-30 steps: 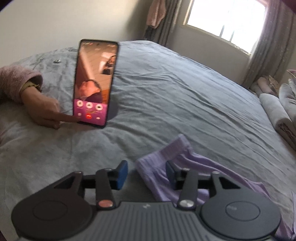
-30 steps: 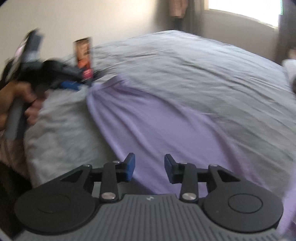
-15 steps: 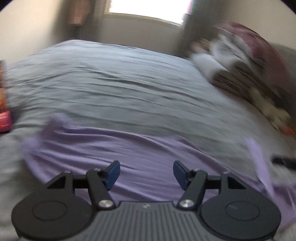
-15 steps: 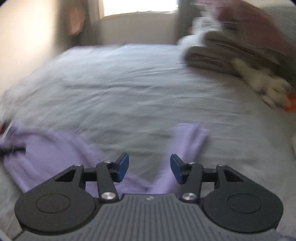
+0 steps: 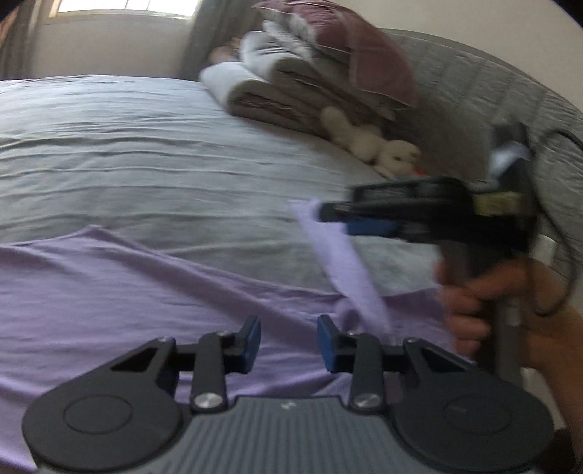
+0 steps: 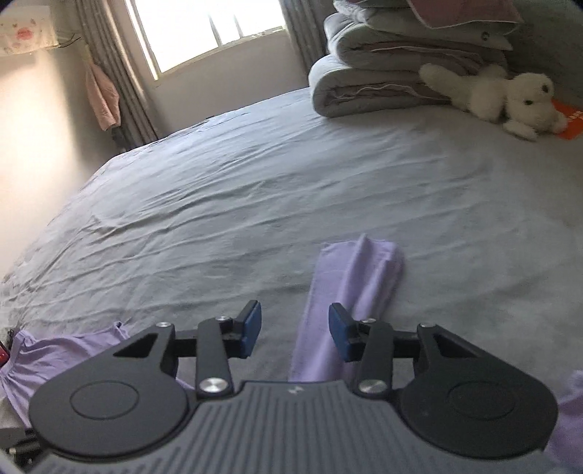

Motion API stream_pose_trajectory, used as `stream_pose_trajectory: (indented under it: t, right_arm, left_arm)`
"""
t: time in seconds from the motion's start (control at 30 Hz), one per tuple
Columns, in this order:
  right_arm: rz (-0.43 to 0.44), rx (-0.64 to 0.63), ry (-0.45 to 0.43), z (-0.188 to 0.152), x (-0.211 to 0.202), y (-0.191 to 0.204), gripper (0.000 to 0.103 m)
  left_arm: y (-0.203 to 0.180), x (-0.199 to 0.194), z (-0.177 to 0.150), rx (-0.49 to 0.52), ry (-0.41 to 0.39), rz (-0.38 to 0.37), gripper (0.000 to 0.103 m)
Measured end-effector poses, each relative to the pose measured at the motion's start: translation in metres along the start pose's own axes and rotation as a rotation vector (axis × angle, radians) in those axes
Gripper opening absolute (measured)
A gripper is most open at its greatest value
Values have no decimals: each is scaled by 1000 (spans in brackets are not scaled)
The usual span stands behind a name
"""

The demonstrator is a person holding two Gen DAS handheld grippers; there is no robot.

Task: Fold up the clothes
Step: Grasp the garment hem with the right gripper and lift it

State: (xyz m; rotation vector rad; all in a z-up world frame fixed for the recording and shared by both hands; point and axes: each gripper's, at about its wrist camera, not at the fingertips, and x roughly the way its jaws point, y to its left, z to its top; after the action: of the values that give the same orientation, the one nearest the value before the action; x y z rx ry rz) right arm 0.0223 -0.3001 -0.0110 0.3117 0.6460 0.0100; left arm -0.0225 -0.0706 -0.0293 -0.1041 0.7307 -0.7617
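A thin lilac garment of soft jersey fabric (image 5: 120, 291) is spread flat across the near part of a wide bed covered by a wrinkled grey sheet (image 5: 153, 160), and one long narrow strip of it, apparently a sleeve (image 6: 351, 280), is stretched out over the sheet away from the body of the cloth. The left gripper (image 5: 288, 342), black with blue pads, is held low over the lilac cloth with its jaws spread and nothing between them. The right gripper (image 6: 294, 330) is likewise spread, with the base of the sleeve seen between and just beyond its fingers; no pinch is shown. In the left wrist view the right tool is seen from the side, blurred, carried by a hand (image 5: 484, 299) beside the sleeve's far end. At the head of the bed a pile of folded grey and mauve quilts (image 6: 397, 69) is stacked, and a white plush toy animal (image 6: 510, 98) is laid just beside it, partly over a flat orange item (image 6: 568, 124). Behind the bed a bright window (image 6: 207, 29) is framed by grey curtains, and a pink cloth (image 6: 104, 100) is hung beside the left one against a pale wall.
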Motion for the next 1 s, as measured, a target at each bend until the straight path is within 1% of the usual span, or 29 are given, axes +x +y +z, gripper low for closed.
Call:
stream_pose_trajectory:
  t: [0.03, 0.13, 0.23, 0.33, 0.37, 0.4, 0.57, 0.67, 0.7, 0.77, 0.87, 1.0]
  right_arm:
    - [10, -8, -7, 1, 3, 0, 46]
    - [-6, -48, 6, 2, 16, 6, 45]
    - [-85, -118, 13, -3, 27, 8, 45]
    - [-164, -189, 19, -7, 38, 10, 31]
    - [-166, -175, 8, -6, 34, 6, 13]
    - [-165, -158, -3, -4, 29, 2, 2]
    - [-164, -76, -59, 4, 7, -20, 2]
    - [-166, -41, -109, 12, -18, -36, 2]
    - [-171, -35, -109, 12, -26, -40, 2]
    - [-182, -22, -106, 11, -42, -50, 2]
    - [-211, -22, -69, 2, -63, -63, 2]
    - [-263, -30, 13, -14, -73, -80, 2]
  left_arm:
    - [-2, 3, -2, 12, 3, -24, 35]
    - [-8, 13, -8, 45, 25, -75, 35]
    - [-14, 19, -14, 90, 48, -101, 35]
    - [-14, 18, -13, 103, 50, -113, 35]
    - [-13, 18, -12, 100, 51, -117, 35]
    - [-13, 17, -11, 97, 52, -122, 35]
    - [-12, 15, -10, 96, 46, -132, 35]
    - [-19, 11, -10, 128, 39, -141, 35]
    - [-21, 10, -10, 141, 37, -144, 35]
    - [-26, 8, -10, 161, 36, -155, 35]
    - [-34, 6, -14, 199, 42, -177, 35]
    - [-46, 5, -21, 273, 69, -186, 35]
